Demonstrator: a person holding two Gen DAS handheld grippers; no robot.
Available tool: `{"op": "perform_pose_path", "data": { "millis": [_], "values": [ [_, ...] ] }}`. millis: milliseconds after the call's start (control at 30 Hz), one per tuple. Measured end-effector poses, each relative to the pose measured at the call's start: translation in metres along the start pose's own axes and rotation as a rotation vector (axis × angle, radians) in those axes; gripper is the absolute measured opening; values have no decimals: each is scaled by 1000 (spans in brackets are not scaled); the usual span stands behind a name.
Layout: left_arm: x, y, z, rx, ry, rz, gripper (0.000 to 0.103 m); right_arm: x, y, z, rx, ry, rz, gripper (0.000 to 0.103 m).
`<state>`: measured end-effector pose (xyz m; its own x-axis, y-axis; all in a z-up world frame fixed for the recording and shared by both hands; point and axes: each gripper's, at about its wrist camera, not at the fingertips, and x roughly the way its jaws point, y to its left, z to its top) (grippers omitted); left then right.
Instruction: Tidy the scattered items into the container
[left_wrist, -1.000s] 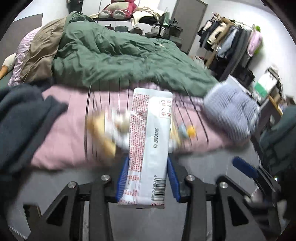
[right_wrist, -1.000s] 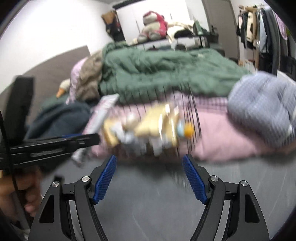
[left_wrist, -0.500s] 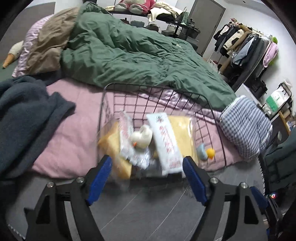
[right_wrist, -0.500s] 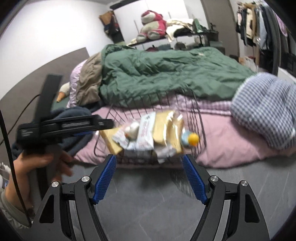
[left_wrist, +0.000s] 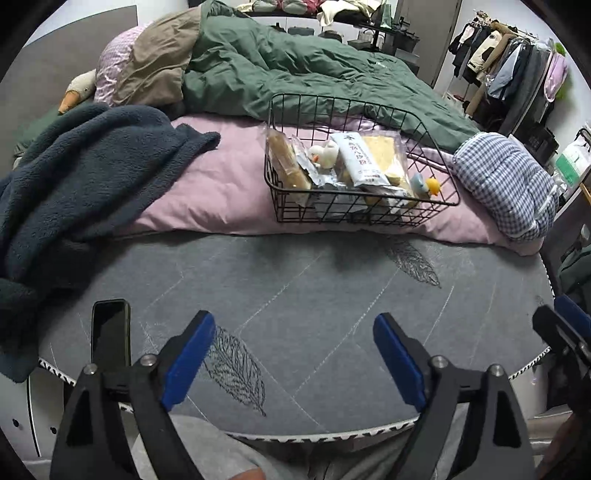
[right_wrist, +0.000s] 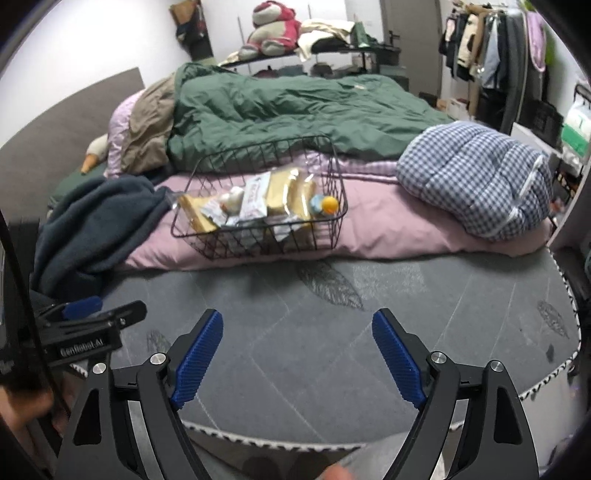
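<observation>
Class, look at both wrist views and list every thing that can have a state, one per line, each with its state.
Wire basket: upright on the pink sheet, holding packets and toys.
White snack packet: lying inside the basket.
Duck toy: in the basket's corner.
Phone: screen dark, flat on the grey mattress.
Left claw: opening, nothing between its jaws.
Right claw: opening, nothing between its jaws.
Green duvet: rumpled.

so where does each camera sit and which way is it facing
Left wrist: on the left gripper, looking across the grey mattress at the black wire basket; its empty jaws are opening, grey trouser leg below.
Right wrist: on the right gripper, facing the same basket; jaws empty and opening, left gripper at the left edge.
Shared: basket, green duvet.
</observation>
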<state>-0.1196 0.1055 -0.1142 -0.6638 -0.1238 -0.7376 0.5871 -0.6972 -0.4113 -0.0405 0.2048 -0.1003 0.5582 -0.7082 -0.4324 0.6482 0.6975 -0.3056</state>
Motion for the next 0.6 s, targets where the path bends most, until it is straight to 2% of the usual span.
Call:
{"op": "perform_pose_path", "data": {
  "millis": [100, 233, 600],
  "values": [
    [-6, -3, -3, 1, -5, 7, 88, -3, 5, -4, -27, -5, -28, 86],
    [-9, -6, -2, 5, 1, -8, 88, -5, 8, -10, -32, -2, -18, 86],
    [-12, -12, 0, 36, -16, 23, 88, -2, 13, -11, -58, -5, -13, 86]
  ]
}}
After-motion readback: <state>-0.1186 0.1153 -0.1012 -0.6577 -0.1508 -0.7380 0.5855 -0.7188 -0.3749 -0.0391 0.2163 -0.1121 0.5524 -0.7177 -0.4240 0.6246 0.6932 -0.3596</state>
